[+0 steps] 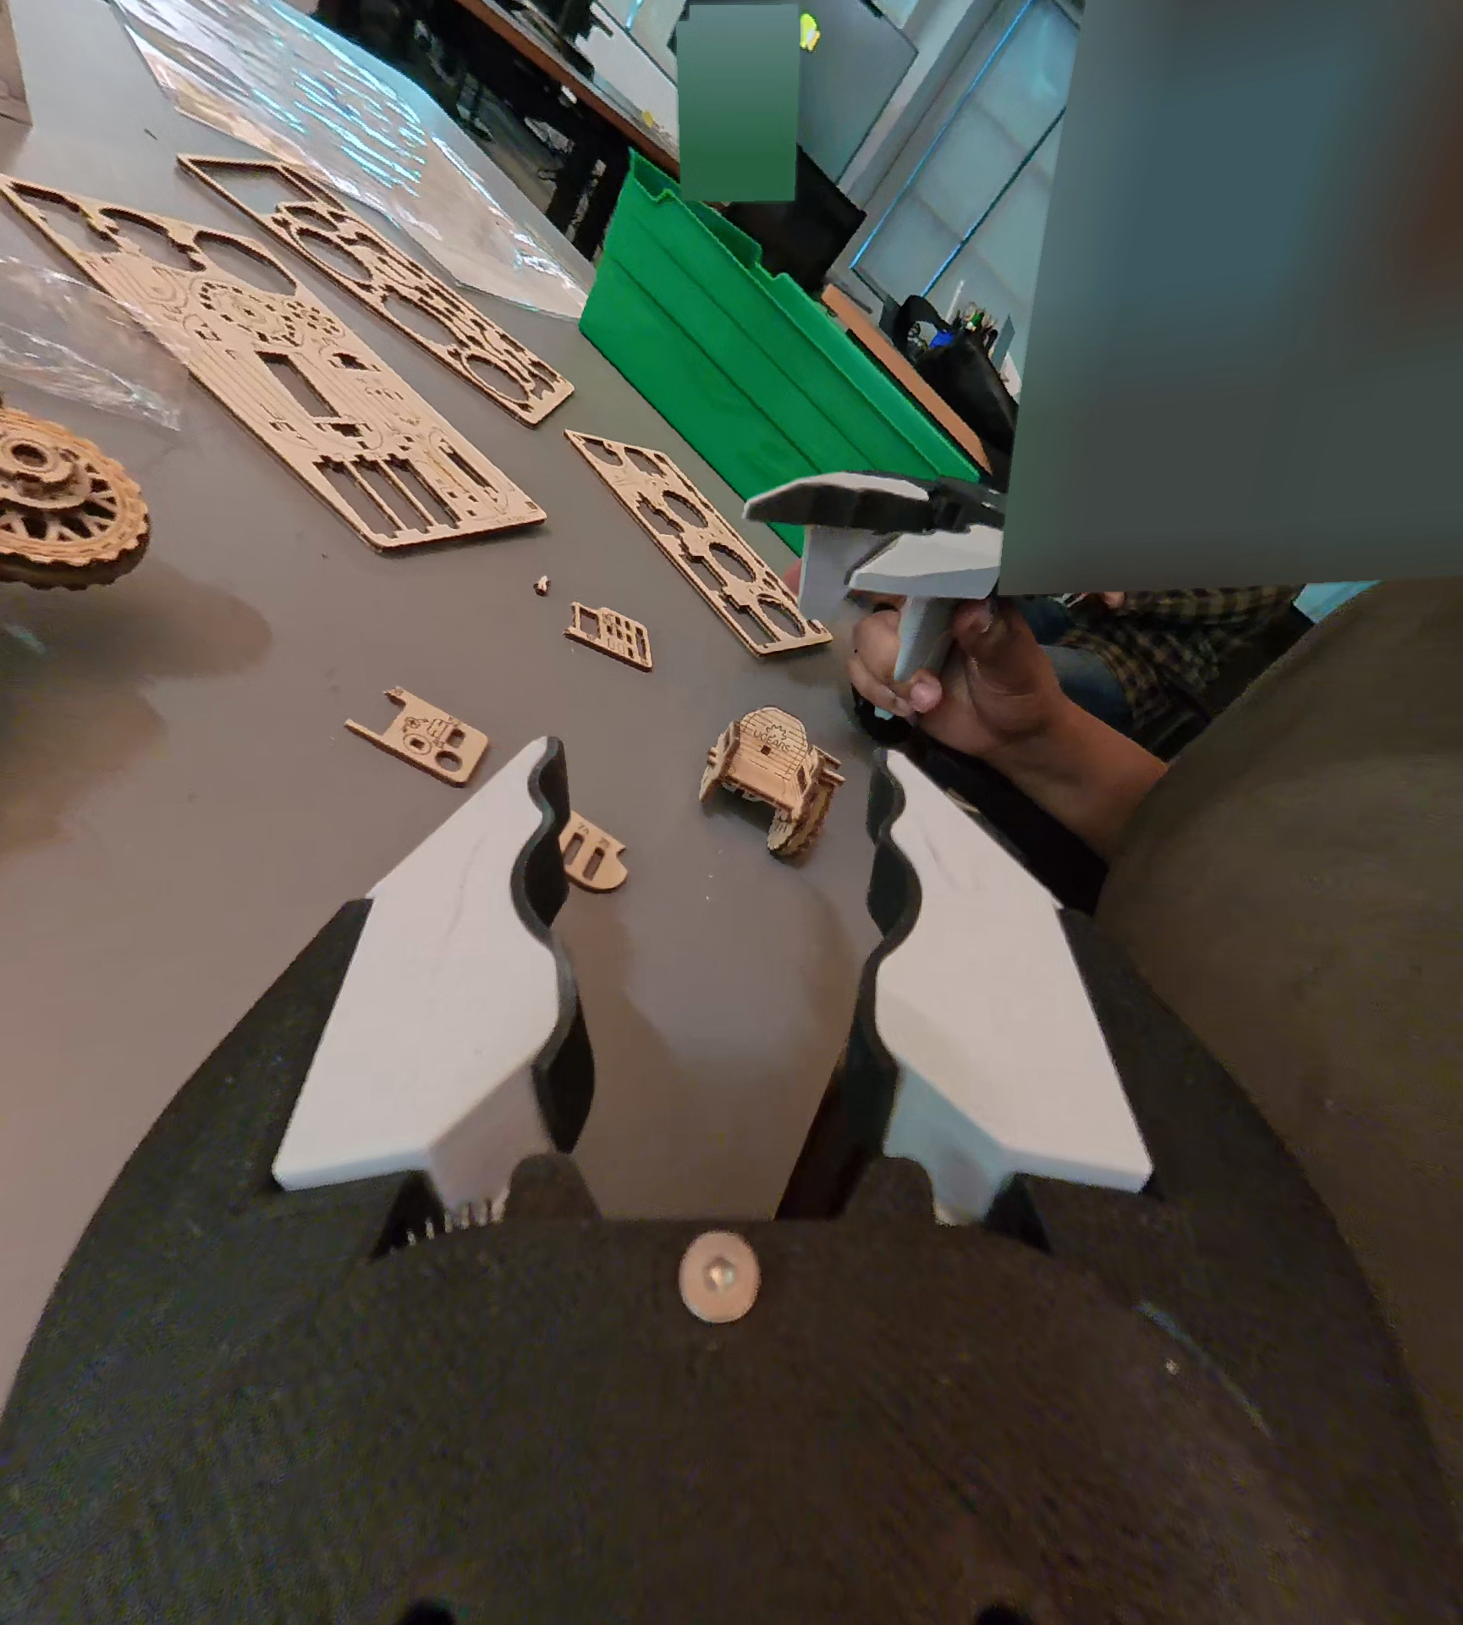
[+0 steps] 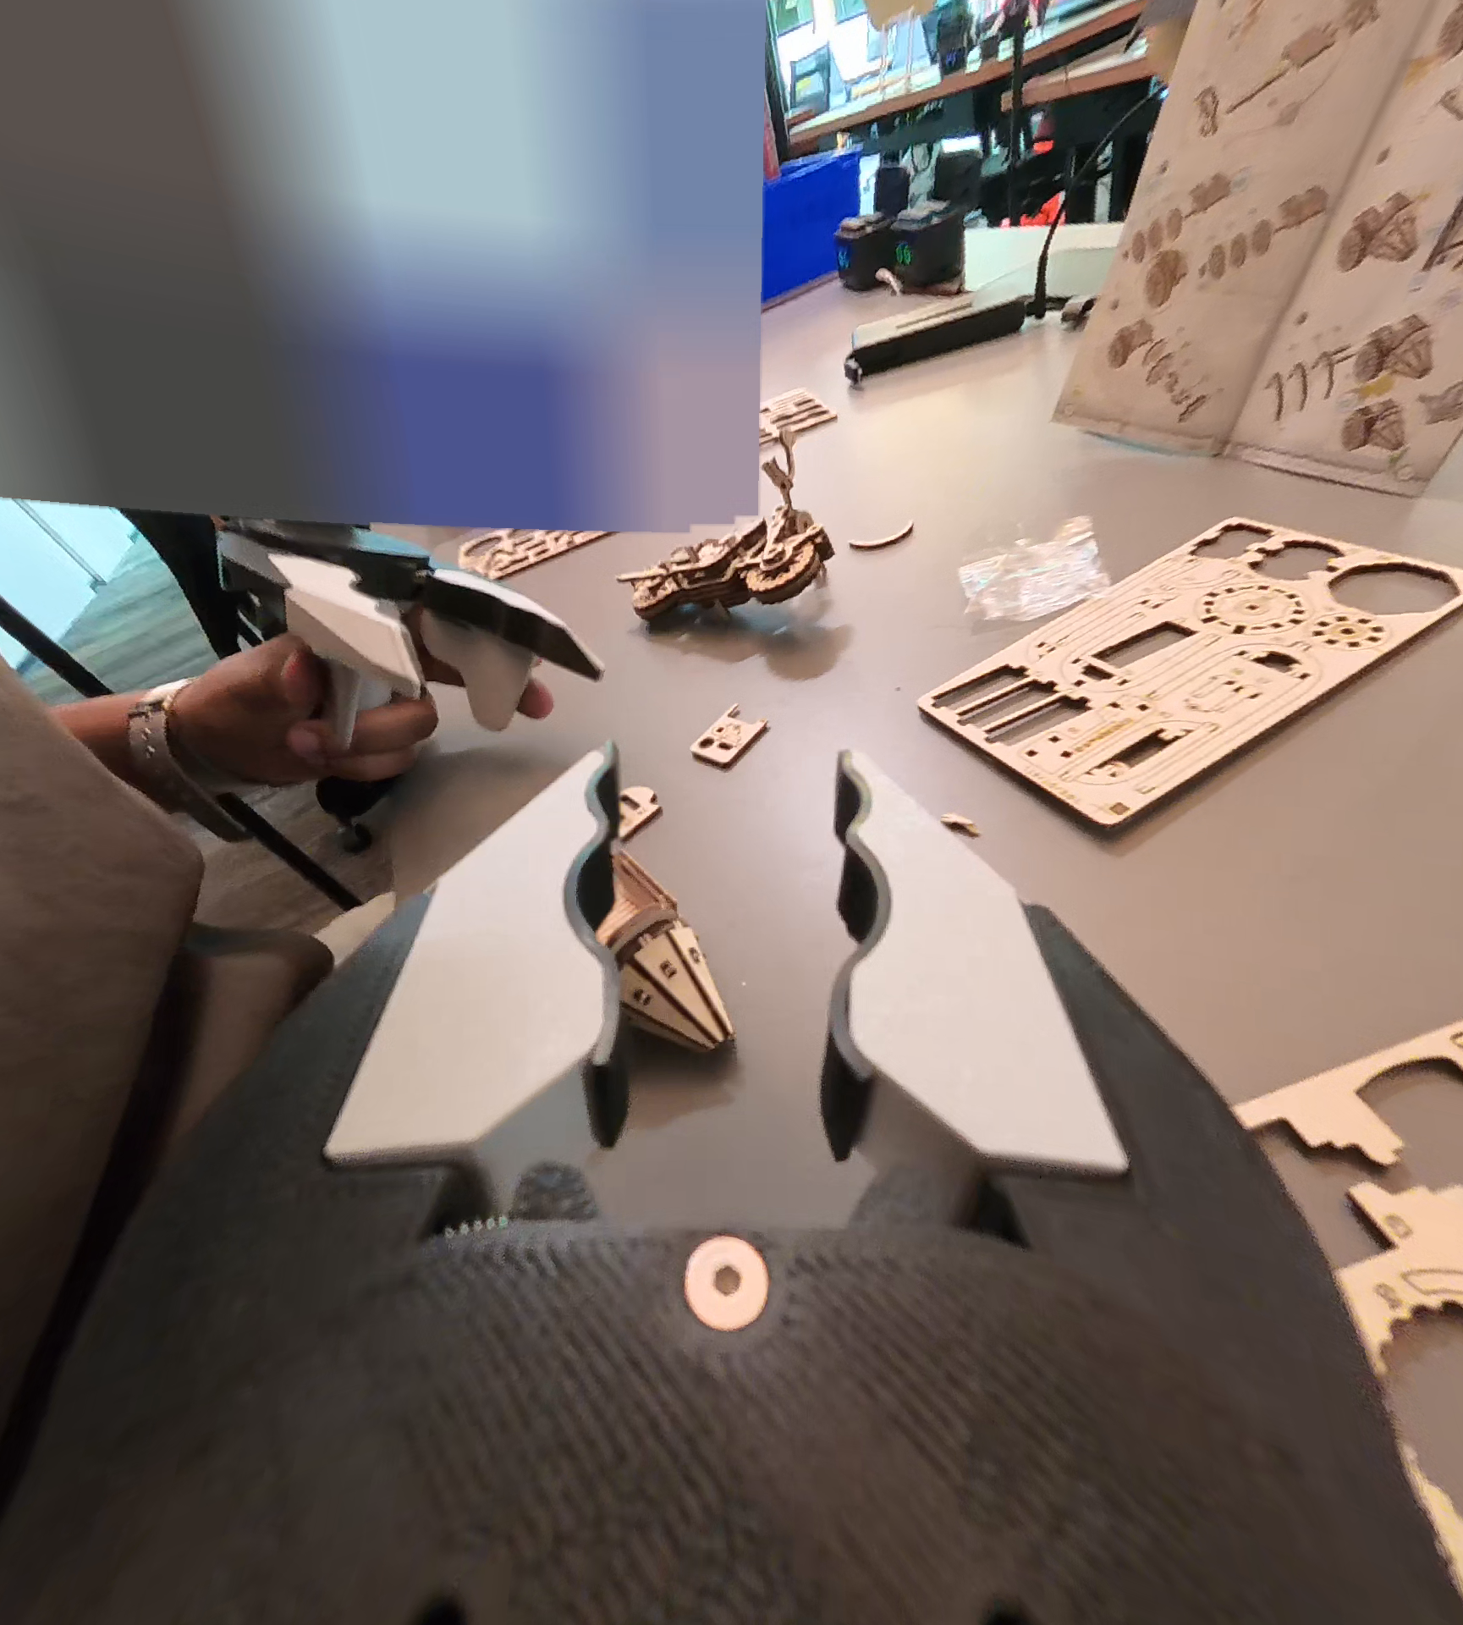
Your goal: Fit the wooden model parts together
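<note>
Grey table (image 1: pixel 182 879), small pale laser-cut wooden subassembly (image 1: pixel 770 774), both claws agape, empty.

left wrist: low, close over table (image 1: pixel 138 879) | right wrist: same | shared: small wooden assembly (image 1: pixel 770 774)

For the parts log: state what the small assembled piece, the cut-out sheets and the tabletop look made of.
Small assembled piece: thin pale plywood, matte, with dark burnt-looking edges. Cut-out sheets: same flat board, probably laser-cut. Tabletop: smooth grey, faintly glossy, likely laminate.
</note>
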`<state>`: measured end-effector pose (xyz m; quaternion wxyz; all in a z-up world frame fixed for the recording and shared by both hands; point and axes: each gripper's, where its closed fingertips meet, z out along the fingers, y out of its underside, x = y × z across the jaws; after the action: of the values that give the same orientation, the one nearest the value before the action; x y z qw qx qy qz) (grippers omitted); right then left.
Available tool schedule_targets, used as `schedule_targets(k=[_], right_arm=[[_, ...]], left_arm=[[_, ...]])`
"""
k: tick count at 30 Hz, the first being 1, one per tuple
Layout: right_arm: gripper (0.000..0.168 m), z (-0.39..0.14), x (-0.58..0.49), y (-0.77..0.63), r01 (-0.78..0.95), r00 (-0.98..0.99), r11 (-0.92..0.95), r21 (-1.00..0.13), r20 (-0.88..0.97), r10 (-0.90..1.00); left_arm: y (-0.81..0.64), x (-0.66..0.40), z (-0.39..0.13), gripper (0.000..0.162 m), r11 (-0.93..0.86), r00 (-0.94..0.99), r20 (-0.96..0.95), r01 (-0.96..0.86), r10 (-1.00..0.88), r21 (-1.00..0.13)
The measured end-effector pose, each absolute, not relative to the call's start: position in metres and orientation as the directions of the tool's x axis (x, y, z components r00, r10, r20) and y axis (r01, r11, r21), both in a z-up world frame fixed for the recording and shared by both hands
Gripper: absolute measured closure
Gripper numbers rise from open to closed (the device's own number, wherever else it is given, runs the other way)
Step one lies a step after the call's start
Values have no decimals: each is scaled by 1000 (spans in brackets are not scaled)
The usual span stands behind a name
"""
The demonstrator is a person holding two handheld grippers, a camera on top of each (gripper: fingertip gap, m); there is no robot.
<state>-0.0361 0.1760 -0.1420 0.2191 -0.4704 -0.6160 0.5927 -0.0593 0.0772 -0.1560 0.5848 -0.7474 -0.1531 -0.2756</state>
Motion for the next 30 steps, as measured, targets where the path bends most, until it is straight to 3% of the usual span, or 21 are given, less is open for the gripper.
schedule_targets(k=[12,23,30], right_arm=[[105,-133,-29,179,292,-433,-199,-935,-315,845],[103,-133,-16,159,283,-457,-69,-957,-197,867],[103,-134,-11,157,283,-455,-57,-957,-187,871]], left_arm=[[80,-42,-158,98,-312,804,582,525,-124,-792],[88,-25,-164,104,-359,834,528,450,-158,-818],[90,-34,-151,106,-299,755,629,566,-186,-768]])
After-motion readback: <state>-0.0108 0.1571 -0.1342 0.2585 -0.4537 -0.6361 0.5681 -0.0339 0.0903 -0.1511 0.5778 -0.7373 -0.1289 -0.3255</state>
